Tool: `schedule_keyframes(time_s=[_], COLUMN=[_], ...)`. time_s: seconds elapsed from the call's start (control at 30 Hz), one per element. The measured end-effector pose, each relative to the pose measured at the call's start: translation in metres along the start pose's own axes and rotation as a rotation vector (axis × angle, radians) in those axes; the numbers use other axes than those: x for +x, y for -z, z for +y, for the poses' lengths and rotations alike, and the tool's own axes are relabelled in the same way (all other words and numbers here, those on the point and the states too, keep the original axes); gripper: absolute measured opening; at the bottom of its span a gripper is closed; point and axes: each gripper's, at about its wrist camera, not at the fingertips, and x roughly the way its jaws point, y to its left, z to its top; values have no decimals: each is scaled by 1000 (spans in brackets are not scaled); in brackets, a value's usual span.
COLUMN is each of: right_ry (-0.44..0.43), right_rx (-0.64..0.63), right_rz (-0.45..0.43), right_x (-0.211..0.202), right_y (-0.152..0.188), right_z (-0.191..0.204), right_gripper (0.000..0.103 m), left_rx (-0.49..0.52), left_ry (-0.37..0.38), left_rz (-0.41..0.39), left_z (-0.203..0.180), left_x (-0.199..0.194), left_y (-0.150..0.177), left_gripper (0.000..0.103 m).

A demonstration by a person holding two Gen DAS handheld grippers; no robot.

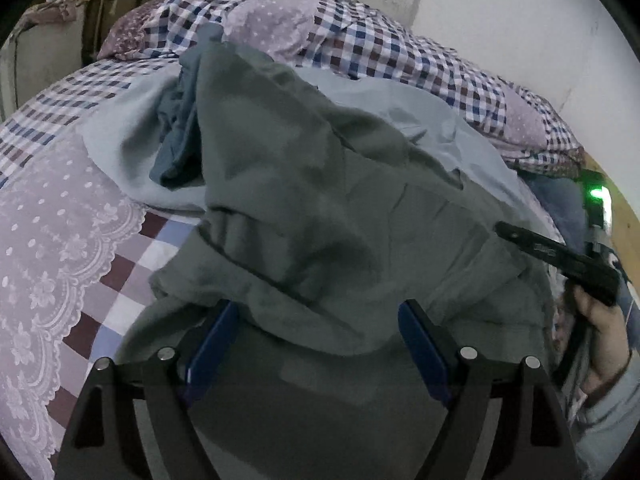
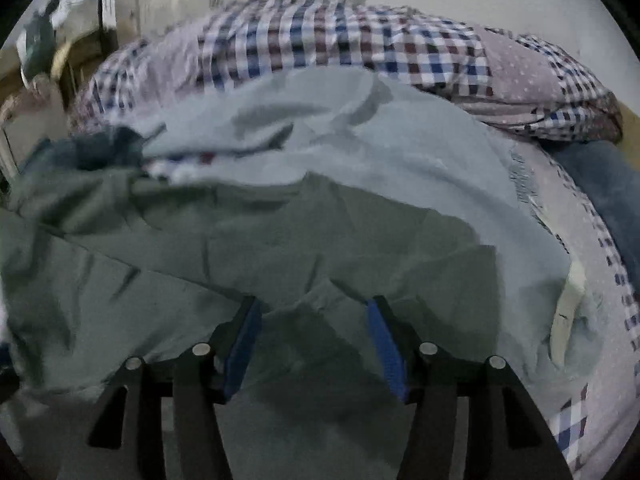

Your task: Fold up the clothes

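Note:
A grey-green garment (image 1: 320,184) lies crumpled on the bed and fills the middle of the left wrist view. My left gripper (image 1: 318,316) stands open, its blue pads (image 1: 420,344) wide apart on either side of a raised fold. In the right wrist view the same garment (image 2: 280,240) spreads across the foreground. My right gripper (image 2: 314,316) is open with a narrower gap, and a ridge of the cloth sits between its fingers. The right gripper (image 1: 560,256), held by a hand (image 1: 604,320), also shows at that garment's right edge.
A pale blue cloth (image 2: 380,140) lies under and behind the grey-green garment. A dark blue garment (image 1: 180,128) is bunched at the far left. Checked and lilac bedding (image 1: 132,280) covers the bed, with rolled checked bedding (image 2: 320,40) along the wall. A wooden edge (image 1: 624,216) runs at right.

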Motion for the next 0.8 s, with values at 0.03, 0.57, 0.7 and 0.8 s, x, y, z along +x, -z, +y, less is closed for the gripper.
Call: schedule_keyframes(time_s=[0.03, 0.57, 0.7, 0.8], right_ry=[13, -171, -196, -183], right_rx=[-1, 99, 82, 32], right_rz=[15, 26, -35, -70], right_x=[6, -102, -116, -109], right_y=[1, 99, 89, 67], right_z=[1, -72, -87, -87], right_gripper=[46, 26, 45, 46], left_rx=[-7, -78, -97, -133], left_ry=[6, 37, 38, 49], left_rz=[3, 23, -14, -65], left_z=[2, 28, 37, 50], left_x=[-1, -7, -16, -25], left_y=[-1, -6, -13, -24], left_gripper=[86, 86, 86, 86])
